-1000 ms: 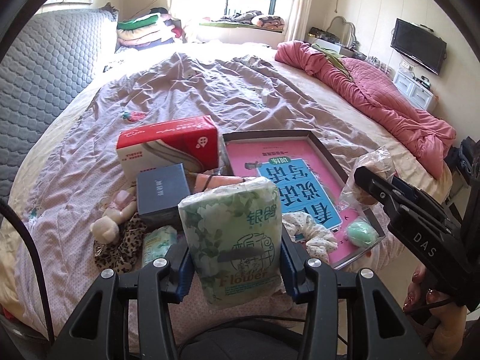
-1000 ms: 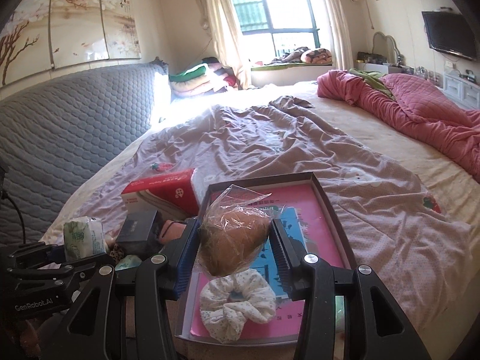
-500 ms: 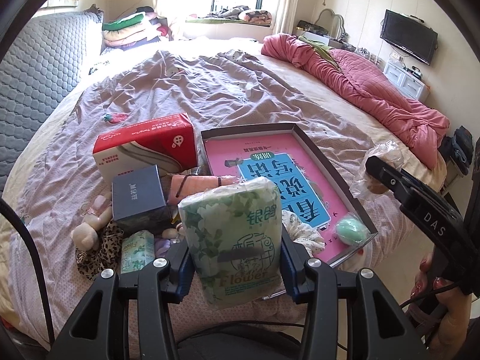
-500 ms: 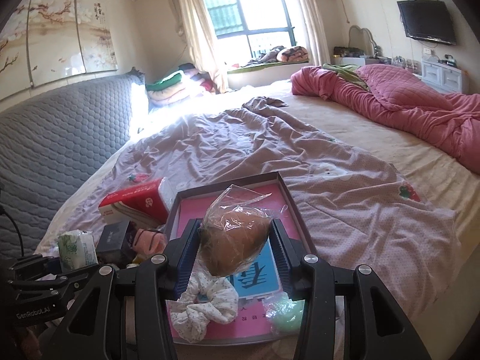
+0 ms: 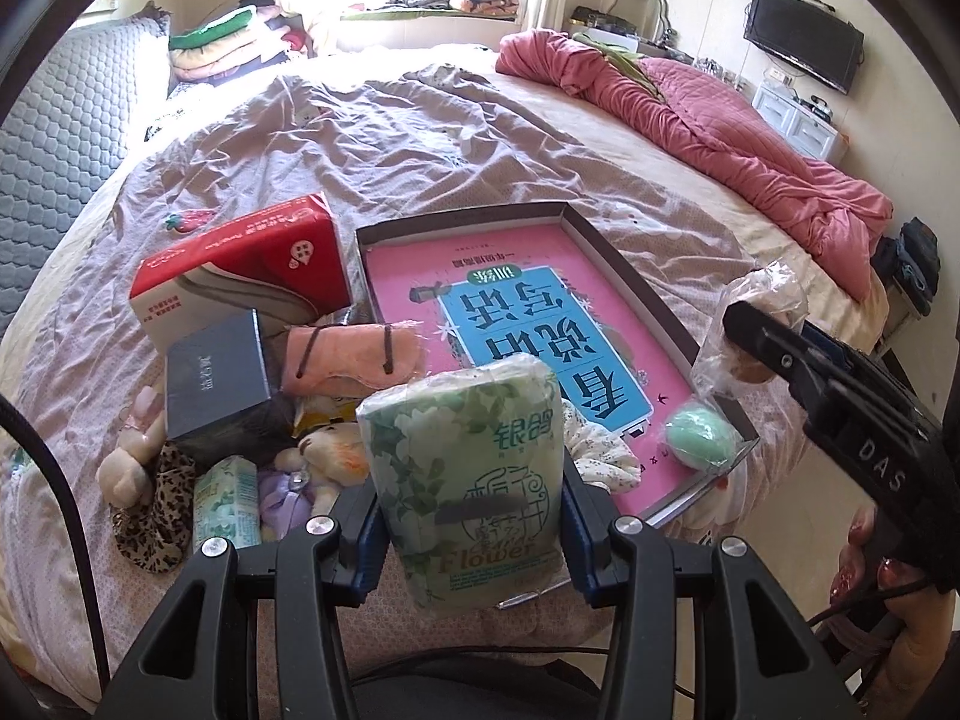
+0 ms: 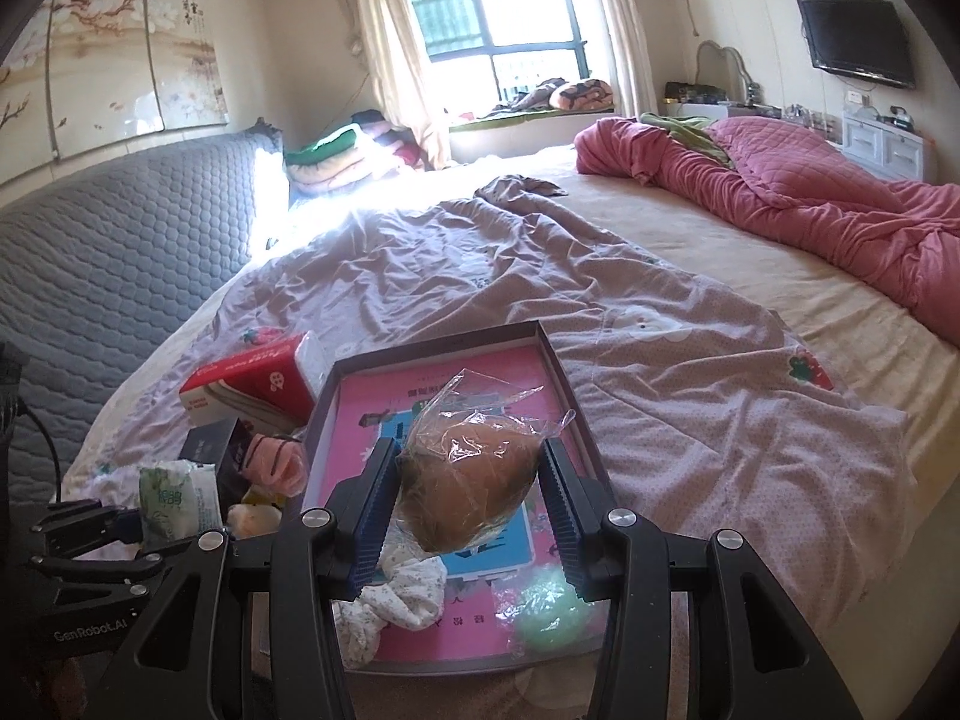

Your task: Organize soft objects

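My left gripper (image 5: 468, 510) is shut on a green flowered tissue pack (image 5: 468, 480), held above the near edge of the bed in front of a shallow box lid (image 5: 630, 276) with a pink and blue print inside. My right gripper (image 6: 468, 480) is shut on a brown bun in a clear plastic bag (image 6: 468, 474), hanging over that box lid (image 6: 555, 354). In the lid lie a white flowered scrunchie (image 6: 396, 600) and a pale green sponge (image 5: 705, 438). The right gripper's black body (image 5: 852, 420) also shows at the right of the left wrist view.
Left of the lid lie a red tissue box (image 5: 240, 270), a dark blue box (image 5: 216, 378), a pink pouch (image 5: 354, 354), plush toys (image 5: 327, 450), a leopard scrunchie (image 5: 156, 510) and a small green pack (image 5: 225, 498). A pink quilt (image 6: 810, 204) lies at the far right.
Both grippers have drifted with their loads toward the lid's near end. The tissue pack now hangs lower, close to the scrunchie. The grips are unchanged.
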Motion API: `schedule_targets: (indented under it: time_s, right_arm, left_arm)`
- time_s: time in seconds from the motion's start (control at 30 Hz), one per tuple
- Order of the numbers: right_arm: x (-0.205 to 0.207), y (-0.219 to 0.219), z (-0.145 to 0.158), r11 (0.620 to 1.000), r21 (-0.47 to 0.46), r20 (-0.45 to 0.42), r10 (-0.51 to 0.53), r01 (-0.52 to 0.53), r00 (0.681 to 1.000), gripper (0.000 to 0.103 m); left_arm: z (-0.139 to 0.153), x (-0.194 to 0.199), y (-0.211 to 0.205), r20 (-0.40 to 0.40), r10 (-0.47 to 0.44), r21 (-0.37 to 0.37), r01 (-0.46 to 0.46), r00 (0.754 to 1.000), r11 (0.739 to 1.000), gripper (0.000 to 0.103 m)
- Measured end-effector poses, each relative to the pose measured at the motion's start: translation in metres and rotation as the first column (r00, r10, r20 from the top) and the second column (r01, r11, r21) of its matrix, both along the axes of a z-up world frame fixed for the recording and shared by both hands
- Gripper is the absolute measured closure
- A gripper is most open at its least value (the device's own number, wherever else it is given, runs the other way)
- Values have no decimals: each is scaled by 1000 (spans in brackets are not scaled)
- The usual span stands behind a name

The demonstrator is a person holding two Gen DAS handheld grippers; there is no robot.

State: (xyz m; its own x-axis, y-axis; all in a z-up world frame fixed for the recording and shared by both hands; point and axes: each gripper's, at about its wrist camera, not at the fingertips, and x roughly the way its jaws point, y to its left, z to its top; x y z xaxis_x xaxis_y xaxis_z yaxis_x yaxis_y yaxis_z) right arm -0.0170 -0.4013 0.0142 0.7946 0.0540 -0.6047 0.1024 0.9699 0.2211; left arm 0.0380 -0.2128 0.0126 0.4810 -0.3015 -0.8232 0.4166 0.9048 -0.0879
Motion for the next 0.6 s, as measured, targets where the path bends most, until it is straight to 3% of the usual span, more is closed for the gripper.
schedule_targets:
  time_s: [0.23, 0.6]
  right_arm:
    - [4, 8, -16, 997, -30, -59, 64, -66, 996, 54]
    - [6, 15, -38, 982, 27, -133, 188, -186, 973, 54]
  left_arm:
    - [-14, 9, -10, -44, -22, 12, 23, 999, 1000, 55]
    - [-30, 17, -23, -92, -54, 27, 57, 994, 998, 55]
